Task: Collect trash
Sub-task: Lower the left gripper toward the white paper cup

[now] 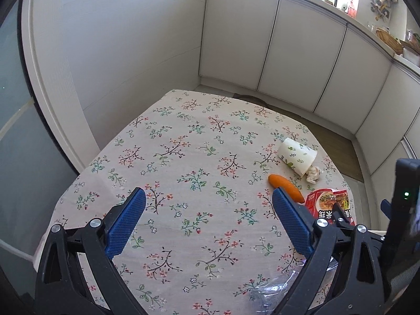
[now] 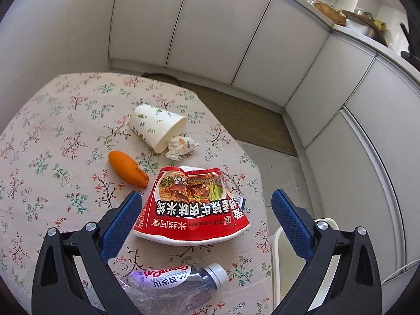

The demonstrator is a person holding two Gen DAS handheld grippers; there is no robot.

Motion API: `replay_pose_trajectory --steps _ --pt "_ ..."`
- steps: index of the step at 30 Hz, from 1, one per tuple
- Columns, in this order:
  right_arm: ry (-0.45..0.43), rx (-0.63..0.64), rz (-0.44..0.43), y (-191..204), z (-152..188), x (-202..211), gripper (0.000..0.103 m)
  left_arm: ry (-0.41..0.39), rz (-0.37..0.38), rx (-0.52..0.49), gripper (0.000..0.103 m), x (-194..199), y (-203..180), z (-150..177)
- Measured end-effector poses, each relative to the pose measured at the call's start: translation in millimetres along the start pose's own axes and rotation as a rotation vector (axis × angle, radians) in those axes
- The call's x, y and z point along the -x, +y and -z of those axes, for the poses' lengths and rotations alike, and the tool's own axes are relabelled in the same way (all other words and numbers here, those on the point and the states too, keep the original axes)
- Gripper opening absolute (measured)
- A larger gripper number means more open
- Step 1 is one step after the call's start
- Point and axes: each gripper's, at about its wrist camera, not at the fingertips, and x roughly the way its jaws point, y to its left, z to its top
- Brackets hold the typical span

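Observation:
On the floral tablecloth lie a tipped paper cup (image 2: 157, 128) (image 1: 298, 156), a crumpled tissue (image 2: 179, 145) (image 1: 312, 174), an orange carrot piece (image 2: 127, 169) (image 1: 286, 187), a flattened red noodle bowl (image 2: 191, 206) (image 1: 329, 206) and a crushed clear plastic bottle (image 2: 173, 286) (image 1: 265, 291). My right gripper (image 2: 206, 204) hangs open over the red bowl, its fingers on either side. My left gripper (image 1: 208, 202) is open above bare cloth, left of the carrot piece. Neither holds anything.
The table (image 1: 183, 136) ends close to the right of the trash. A white bin rim (image 2: 278, 252) shows below that edge. White cabinets (image 2: 236, 39) line the back and right. A wall stands to the left.

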Motion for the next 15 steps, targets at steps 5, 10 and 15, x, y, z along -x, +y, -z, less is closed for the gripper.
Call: replay_pose_trajectory --steps 5,10,15 --pt "0.088 -0.04 -0.014 7 -6 -30 0.096 0.012 0.006 0.017 0.093 -1 14 -1" --pt "0.135 -0.053 -0.003 7 -11 -53 0.096 0.027 0.008 0.015 0.093 -5 18 3" --pt "0.247 -0.069 -0.042 3 -5 -81 0.096 0.045 0.013 0.016 0.093 -12 19 5"
